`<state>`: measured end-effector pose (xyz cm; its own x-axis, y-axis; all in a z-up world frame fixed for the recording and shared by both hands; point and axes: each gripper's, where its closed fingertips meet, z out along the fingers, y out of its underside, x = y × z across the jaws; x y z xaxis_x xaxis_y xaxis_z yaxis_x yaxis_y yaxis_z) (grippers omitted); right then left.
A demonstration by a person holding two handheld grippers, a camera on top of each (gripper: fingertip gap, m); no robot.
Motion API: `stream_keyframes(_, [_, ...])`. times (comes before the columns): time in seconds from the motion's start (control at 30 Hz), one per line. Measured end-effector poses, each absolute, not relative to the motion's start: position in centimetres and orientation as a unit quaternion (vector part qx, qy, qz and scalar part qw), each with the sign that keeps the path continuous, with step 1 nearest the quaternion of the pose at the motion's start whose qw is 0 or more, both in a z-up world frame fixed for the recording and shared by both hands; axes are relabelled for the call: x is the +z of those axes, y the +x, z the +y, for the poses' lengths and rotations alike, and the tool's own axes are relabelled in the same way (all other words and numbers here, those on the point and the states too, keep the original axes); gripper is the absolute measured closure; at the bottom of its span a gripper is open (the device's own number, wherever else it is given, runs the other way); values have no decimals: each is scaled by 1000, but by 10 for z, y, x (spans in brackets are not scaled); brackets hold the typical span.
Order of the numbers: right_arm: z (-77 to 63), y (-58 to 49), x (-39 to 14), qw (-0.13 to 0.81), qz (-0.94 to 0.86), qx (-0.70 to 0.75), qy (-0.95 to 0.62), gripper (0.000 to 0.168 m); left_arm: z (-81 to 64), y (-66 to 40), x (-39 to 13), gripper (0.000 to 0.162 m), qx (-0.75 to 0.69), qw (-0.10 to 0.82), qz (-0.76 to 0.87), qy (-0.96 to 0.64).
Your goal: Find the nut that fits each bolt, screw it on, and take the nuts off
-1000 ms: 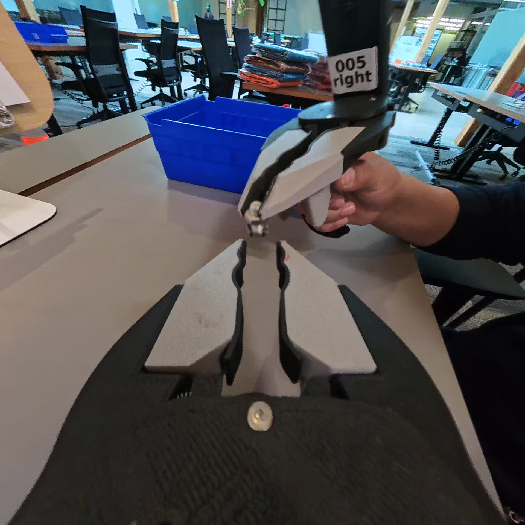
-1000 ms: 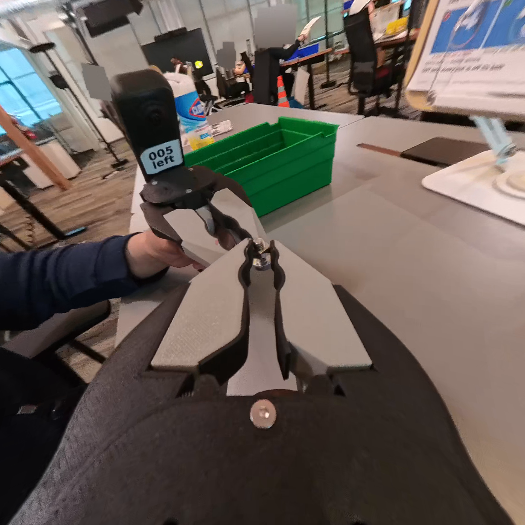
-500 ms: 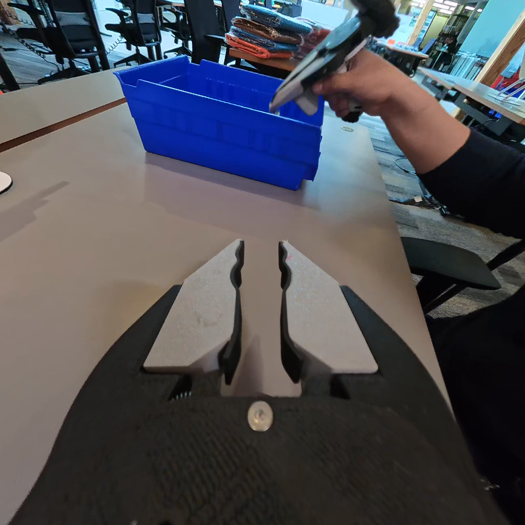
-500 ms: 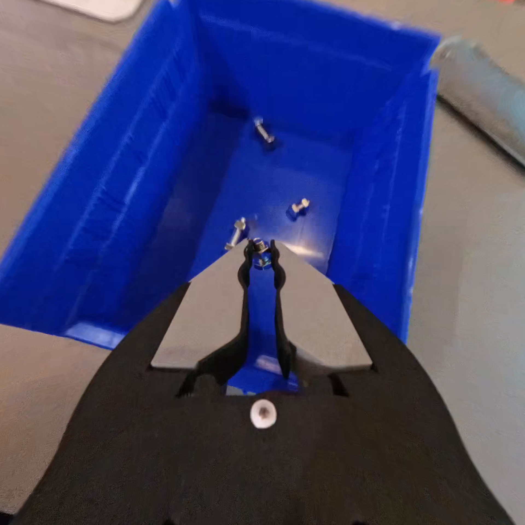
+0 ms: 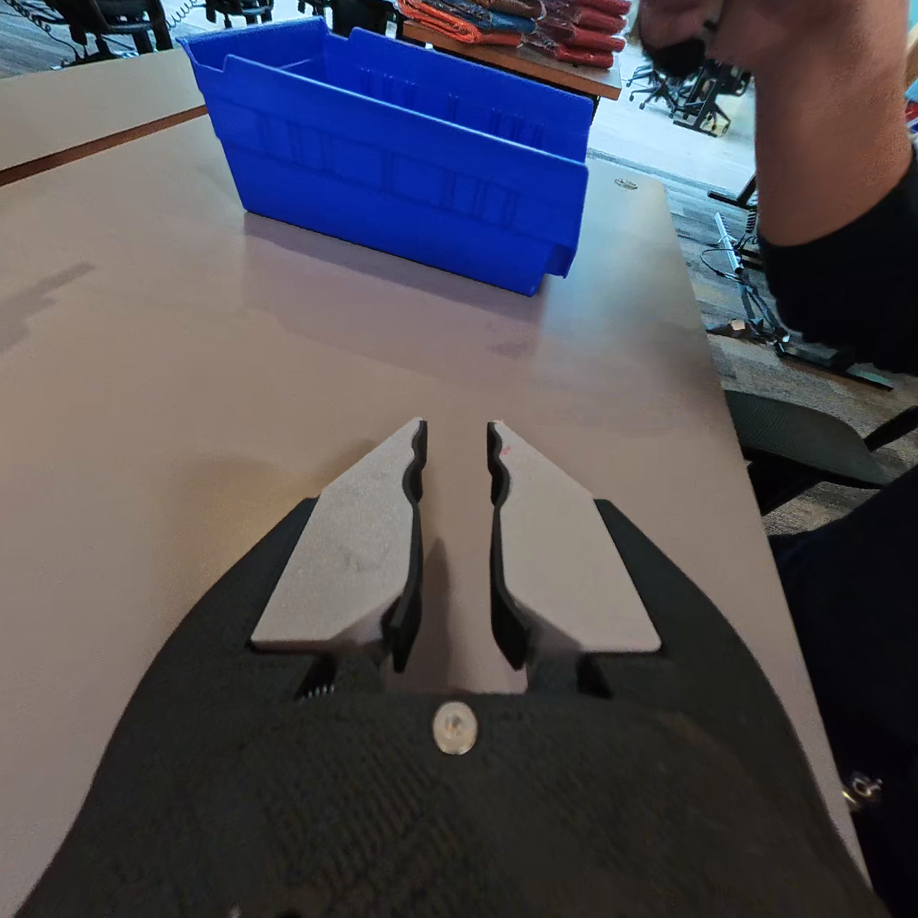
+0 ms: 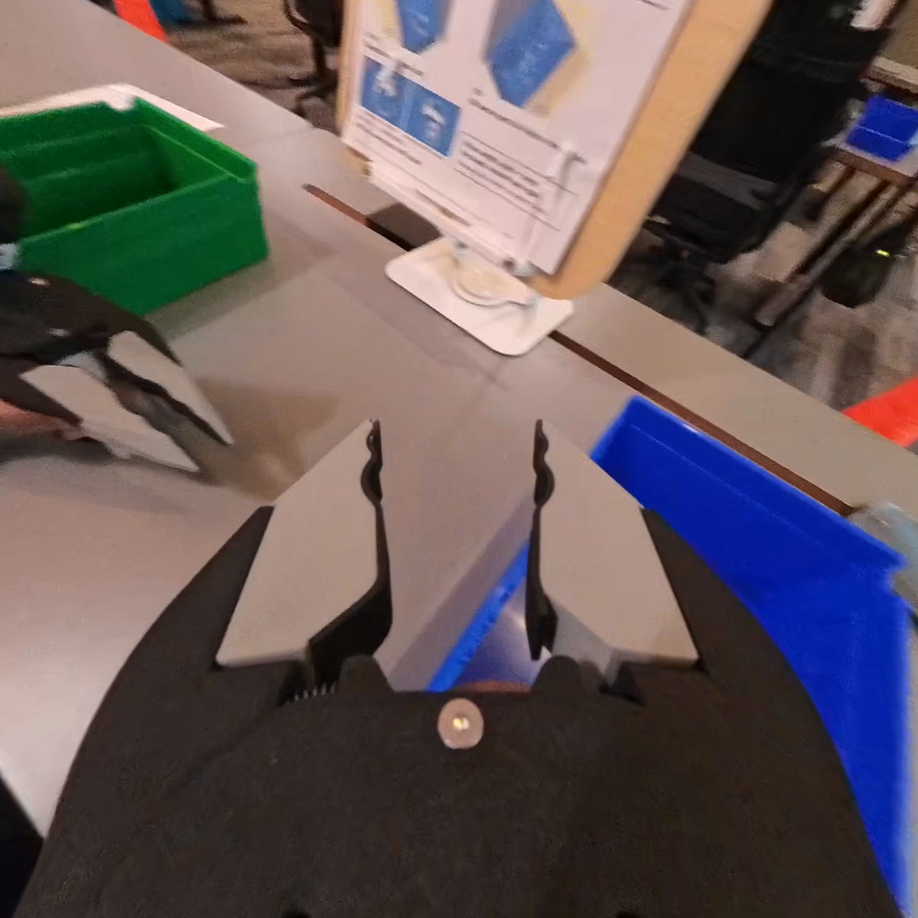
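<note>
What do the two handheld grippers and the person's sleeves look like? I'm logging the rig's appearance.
Both the left gripper and the right gripper have a textured black body with a silver screw and flat grey wedge jaws lined with wavy black pads. The sleeve is dark navy.

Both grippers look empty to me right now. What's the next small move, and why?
Probably swing the right gripper toward the green bin to fetch the next piece. Its jaws stand wide apart with nothing between them, beside the blue bin; the left gripper is also open and empty above the table.
</note>
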<state>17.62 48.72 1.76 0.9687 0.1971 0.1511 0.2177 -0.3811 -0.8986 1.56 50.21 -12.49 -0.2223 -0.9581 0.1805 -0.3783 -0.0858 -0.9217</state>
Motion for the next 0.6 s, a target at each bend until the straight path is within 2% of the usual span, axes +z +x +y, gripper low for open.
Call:
stream_keyframes(0.07, [499, 124, -9, 535, -169, 38, -827, 106, 504, 15, -127, 140, -487, 297, 609, -551])
stream_keyframes(0.17, [523, 91, -72, 517, -194, 27, -833, 105, 505, 15, -128, 139, -486, 299, 610, -550])
stream_keyframes(0.27, [537, 80, -116, 518, -196, 30, -832, 114, 505, 14, -127, 139, -489, 302, 608, -548])
stream_keyframes(0.43, [539, 89, -124, 526, -190, 46, -828, 117, 506, 14, -129, 137, -482, 303, 609, -552])
stream_keyframes(0.6, [539, 96, -129, 511, -171, 74, -839, 112, 503, 13, -129, 135, -471, 309, 614, -553])
